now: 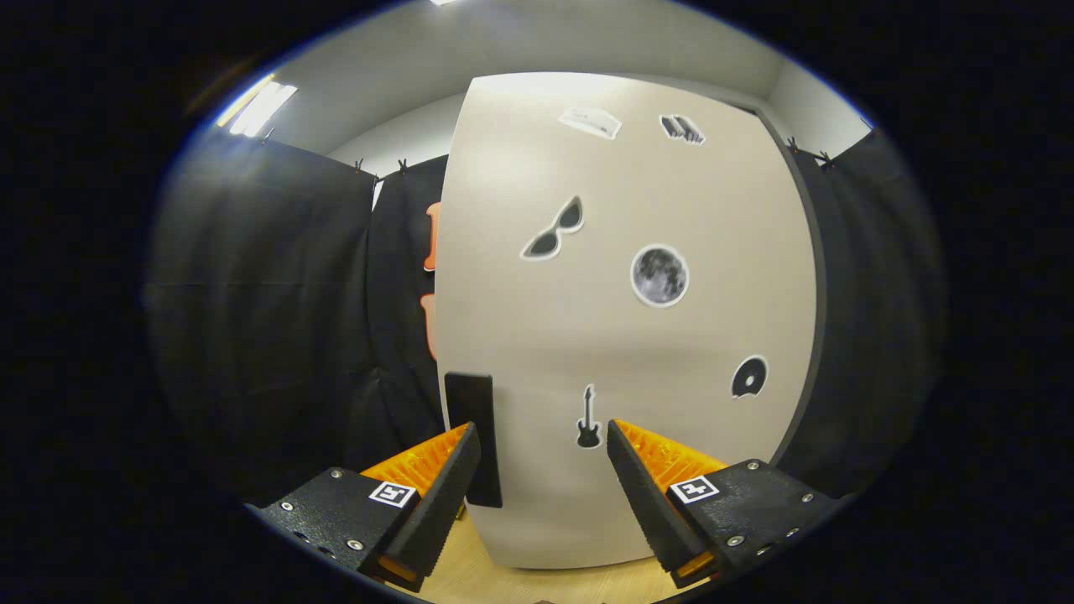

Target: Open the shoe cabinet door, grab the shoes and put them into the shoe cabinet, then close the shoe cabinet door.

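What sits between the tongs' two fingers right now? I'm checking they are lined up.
The cabinet door with its guitar sticker; the black handle sits by the left finger.

Gripper (544, 440): the fingers (449, 491) stand apart with nothing between them
Shoe cabinet door (621, 335): beige, shut, just ahead of the fingers; several stickers on it
Handle (474, 436): dark, upright, at the door's left edge; just beside the left finger tip
Floor (503, 579): light wood under the cabinet
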Demonstrator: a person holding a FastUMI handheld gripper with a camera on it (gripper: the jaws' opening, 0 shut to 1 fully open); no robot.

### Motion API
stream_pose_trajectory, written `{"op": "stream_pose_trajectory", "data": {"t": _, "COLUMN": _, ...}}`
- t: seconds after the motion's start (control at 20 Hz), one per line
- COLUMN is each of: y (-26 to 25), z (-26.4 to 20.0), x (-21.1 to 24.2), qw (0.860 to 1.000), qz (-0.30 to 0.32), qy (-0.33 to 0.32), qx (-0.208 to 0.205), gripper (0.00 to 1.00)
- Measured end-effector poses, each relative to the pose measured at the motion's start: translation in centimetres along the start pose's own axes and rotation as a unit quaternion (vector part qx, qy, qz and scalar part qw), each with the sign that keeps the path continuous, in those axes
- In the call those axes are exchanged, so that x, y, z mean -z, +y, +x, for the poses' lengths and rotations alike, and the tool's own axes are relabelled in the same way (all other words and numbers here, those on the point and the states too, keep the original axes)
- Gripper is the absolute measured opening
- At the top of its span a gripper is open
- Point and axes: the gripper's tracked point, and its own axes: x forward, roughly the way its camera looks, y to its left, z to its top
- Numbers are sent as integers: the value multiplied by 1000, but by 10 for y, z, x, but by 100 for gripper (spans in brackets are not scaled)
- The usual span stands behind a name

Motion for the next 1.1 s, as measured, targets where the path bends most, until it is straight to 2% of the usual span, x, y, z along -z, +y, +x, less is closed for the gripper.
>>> {"op": "stream_pose_trajectory", "data": {"t": 0.3, "y": -33, "z": -62, "x": -72, "qw": 995, "qz": -22, "qy": -71, "qx": 67, "gripper": 94}}
{"op": "stream_pose_trajectory", "data": {"t": 0.7, "y": -72, "z": -122, "x": -127, "qw": 984, "qz": -30, "qy": -99, "qx": 147, "gripper": 94}}
{"op": "stream_pose_trajectory", "data": {"t": 0.8, "y": -77, "z": -134, "x": -144, "qw": 980, "qz": -11, "qy": -124, "qx": 157, "gripper": 94}}
{"op": "stream_pose_trajectory", "data": {"t": 0.95, "y": -74, "z": -142, "x": -156, "qw": 978, "qz": 15, "qy": -148, "qx": 146, "gripper": 94}}
{"op": "stream_pose_trajectory", "data": {"t": 1.1, "y": -83, "z": -144, "x": -165, "qw": 976, "qz": 14, "qy": -155, "qx": 155, "gripper": 94}}
